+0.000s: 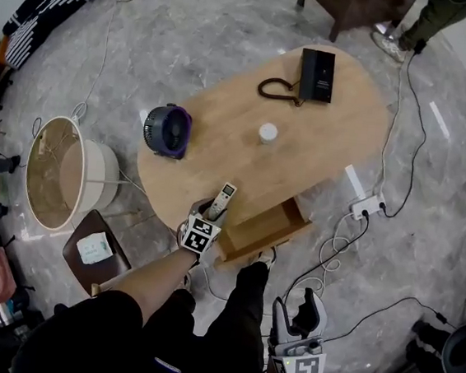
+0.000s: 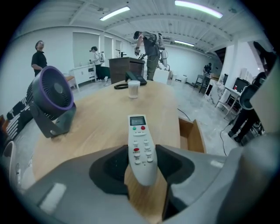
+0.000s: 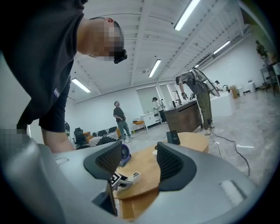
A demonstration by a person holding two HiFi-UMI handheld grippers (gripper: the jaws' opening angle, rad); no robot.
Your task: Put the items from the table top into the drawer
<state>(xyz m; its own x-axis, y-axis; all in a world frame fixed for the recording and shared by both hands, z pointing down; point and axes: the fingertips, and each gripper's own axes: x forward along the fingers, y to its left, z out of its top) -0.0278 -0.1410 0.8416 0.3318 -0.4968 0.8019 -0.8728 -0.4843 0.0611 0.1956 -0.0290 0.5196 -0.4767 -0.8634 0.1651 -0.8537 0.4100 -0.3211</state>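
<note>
- The left tongs [image 1: 212,214] are closed on a white remote control [image 1: 224,199], with the pads pressing on both long sides of its near half.
- In the left gripper view, the remote's display and its green and red buttons point away from the tongs, toward the far end of the desk.
- The remote is at the near edge of the oval wooden desk [image 1: 223,122], just left of the drawer. Whether its underside touches the wood cannot be told.
- The drawer [image 1: 265,230] is pulled out from under the desk's near right edge, and its wooden inside is showing.
- The right tongs [image 1: 296,306] are held low and well apart from the desk, on the near right beside the person's legs. The jaws stand wide apart with nothing between them.
- In the right gripper view, the desk and the left tongs are seen beyond that gap.
- A purple-rimmed fan [image 1: 167,130] stands near the left edge of the desk.
- A small white cup [image 1: 267,133] stands upright near the middle of the desk.
- A black telephone [image 1: 317,75] lies at the far end of the desk, with its dark cord [image 1: 276,89] looped to its left.
- A white power strip [image 1: 366,206] lies on the grey floor to the right of the desk.
</note>
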